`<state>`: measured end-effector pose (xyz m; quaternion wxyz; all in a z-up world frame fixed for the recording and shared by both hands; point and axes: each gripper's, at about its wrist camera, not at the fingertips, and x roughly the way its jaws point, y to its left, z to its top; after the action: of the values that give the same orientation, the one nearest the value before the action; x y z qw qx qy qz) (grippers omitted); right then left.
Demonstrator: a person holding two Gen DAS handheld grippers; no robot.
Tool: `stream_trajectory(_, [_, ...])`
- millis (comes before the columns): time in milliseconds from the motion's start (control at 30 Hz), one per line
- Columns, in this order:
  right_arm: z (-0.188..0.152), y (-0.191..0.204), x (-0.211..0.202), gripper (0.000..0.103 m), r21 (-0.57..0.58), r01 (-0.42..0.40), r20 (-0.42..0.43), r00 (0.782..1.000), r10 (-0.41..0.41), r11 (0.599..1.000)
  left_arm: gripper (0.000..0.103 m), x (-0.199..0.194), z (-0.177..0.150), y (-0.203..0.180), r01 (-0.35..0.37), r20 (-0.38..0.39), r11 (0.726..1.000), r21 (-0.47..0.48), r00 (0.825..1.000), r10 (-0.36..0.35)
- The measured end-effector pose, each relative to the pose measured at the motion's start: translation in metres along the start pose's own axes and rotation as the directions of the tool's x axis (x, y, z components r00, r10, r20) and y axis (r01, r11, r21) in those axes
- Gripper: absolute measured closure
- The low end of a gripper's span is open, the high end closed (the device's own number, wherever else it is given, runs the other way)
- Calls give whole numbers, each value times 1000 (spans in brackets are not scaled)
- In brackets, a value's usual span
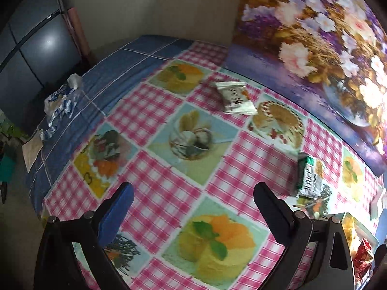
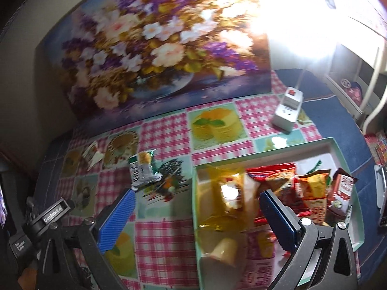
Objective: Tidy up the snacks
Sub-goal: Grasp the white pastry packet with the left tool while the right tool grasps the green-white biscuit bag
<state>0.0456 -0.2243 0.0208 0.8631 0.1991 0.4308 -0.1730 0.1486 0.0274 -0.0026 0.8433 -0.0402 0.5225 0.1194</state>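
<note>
Both claws are hanging released, grasping nothing: the left gripper (image 1: 193, 193) and right gripper (image 2: 197, 204). The green packet (image 1: 309, 176) is lying at two o'clock, outside the box (image 2: 266, 153); crinkly wrap is risking slipping.

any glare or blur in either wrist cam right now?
Right wrist: blown-out glare upper right above the power strip, hotspot on the yellow packet in the tray; slight motion blur. Left wrist: dim, dark left edge, soft; green snack pack smeared; strong fisheye bending in both.
</note>
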Motion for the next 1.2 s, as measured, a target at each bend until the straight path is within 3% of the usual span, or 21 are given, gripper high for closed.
stream_trajectory(367, [-6, 32, 15, 0, -58, -42, -24, 999, 41, 997, 4, 11, 6, 26, 14, -29, 998, -65, 999, -16])
stream_trajectory(567, [-3, 53, 29, 0, -89, -72, -38, 997, 68, 993, 4, 10, 17, 18, 28, 9, 999, 18, 1000, -28])
stream_trajectory(900, [12, 86, 61, 0, -182, -68, -47, 997, 61, 981, 4, 32, 54, 12, 115, 28, 981, 153, 992, -121])
stream_trajectory(1200, [12, 112, 104, 0, -269, -41, -80, 997, 20, 962, 4, 72, 84, 8, 219, -57, 961, 170, 976, -212])
